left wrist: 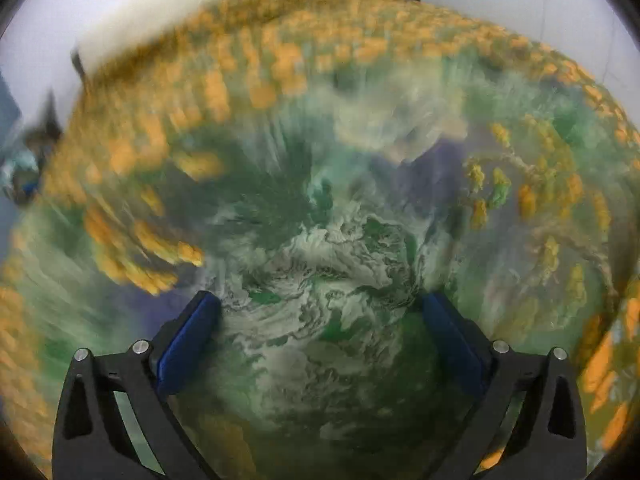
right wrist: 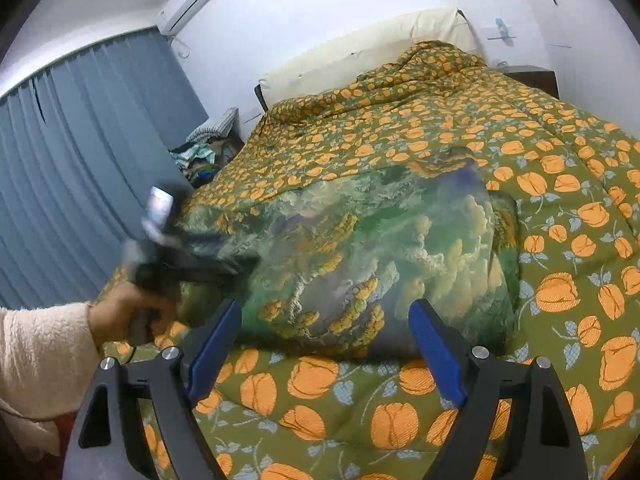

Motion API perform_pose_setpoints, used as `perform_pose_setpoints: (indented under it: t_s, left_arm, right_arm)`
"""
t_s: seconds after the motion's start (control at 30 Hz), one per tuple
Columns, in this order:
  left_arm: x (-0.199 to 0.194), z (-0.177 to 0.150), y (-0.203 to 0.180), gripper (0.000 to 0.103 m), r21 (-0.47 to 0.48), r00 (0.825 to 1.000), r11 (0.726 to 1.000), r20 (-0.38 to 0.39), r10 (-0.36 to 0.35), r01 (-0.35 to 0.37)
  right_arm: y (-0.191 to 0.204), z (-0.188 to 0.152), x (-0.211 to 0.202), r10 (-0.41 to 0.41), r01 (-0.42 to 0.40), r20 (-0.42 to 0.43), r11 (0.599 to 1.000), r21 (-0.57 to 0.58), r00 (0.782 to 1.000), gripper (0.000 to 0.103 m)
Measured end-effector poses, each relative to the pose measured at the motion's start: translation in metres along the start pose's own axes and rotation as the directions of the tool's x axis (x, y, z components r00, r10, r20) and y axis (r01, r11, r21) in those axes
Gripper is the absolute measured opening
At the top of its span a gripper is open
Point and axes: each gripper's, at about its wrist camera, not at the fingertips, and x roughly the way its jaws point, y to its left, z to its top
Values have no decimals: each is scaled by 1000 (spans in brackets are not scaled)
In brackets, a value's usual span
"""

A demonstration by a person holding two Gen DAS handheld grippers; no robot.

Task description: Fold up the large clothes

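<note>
One garment (right wrist: pixel 360 256) is what I am working on: a thin green, white and yellow print piece lying in a rounded heap on the quilt (right wrist: pixel 560 240), just ahead of my right gripper (right wrist: pixel 326 344) and right under my left gripper (left wrist: pixel 320 332). I judge it light, soft and rather slippery, a fabric that slumps and slides instead of holding a crease, so I would pinch it at an edge or corner, not in the bunched middle; from here I cannot tell which part is hem or sleeve. My left gripper has its jaws spread wide with nothing between the pads (left wrist: pixel 188 344), only cloth below, and that view is smeared. My right gripper is parted too and grips nothing, its pads (right wrist: pixel 436 356) short of the heap. My left hand (right wrist: pixel 128 312) shows in the right view at the heap's near left edge. Around it, the orange-flowered quilt is puffy and rumpled, a poor flat base for folding. Farther off are a cream headboard (right wrist: pixel 360 52), a clutter of clothes (right wrist: pixel 208 152) beside the bed, a blue curtain (right wrist: pixel 80 160) and an air conditioner (right wrist: pixel 192 0).
</note>
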Motion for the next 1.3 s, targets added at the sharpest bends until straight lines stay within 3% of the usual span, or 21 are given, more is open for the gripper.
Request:
perform_pose_setpoints:
  t_s: [0.07,0.17,0.3,0.37,0.47,0.57,0.63,0.73,0.8,0.93,1.03,1.13,1.2,1.3]
  left_arm:
    - [-11,-5,6,103,-53,998,998,56,-15,18]
    - [-35,-15,1,102,-53,999,998,40,-32,34]
    - [-84,-71,-17,102,-24,993,996,85,-84,86]
    - [-91,-92,-21,102,-60,994,997,94,-53,58]
    - [-84,-103,-15,102,-151,995,987,93,-38,52]
    - [-55,-111,7,102,-311,992,943,65,-106,121]
    - [-35,-128,14,102,-366,987,917,47,-152,159]
    - [-35,-140,10,103,-319,980,929,123,-156,188]
    - [-35,-138,4,103,-300,984,939,112,-138,166]
    - [-31,-134,2,103,-298,984,940,118,-134,164]
    - [-33,-138,0,103,-303,982,937,125,-138,171]
    - [-35,-143,1,103,-299,984,941,122,-128,159]
    - [-36,-144,0,103,-293,986,945,116,-117,147]
    - [-37,-143,0,103,-289,988,947,112,-110,138]
  right_arm:
    - [-3,-5,3,-17,16,-17,1000,-13,1000,85]
    - [-6,-11,4,-63,61,-37,997,-53,997,85]
    - [-8,-11,7,-91,89,-29,993,-73,995,85]
    - [-8,-13,11,-117,114,-30,991,-67,993,85]
    - [-5,-20,15,-153,151,-56,988,-40,987,85]
    - [3,-33,18,-191,189,-100,982,-27,976,85]
    - [8,-42,20,-210,211,-125,977,-5,970,85]
    - [17,-57,28,-241,250,-145,967,47,960,85]
    - [25,-65,36,-237,250,-155,966,68,959,85]
    - [54,-68,52,-304,294,-103,950,-101,947,85]
    - [54,-79,62,-336,314,-90,928,-200,938,85]
    - [26,-99,83,-303,278,-212,950,-140,929,89]
    - [17,-101,81,-260,246,-185,965,-94,948,95]
    - [17,-102,82,-250,233,-194,966,-109,948,101]
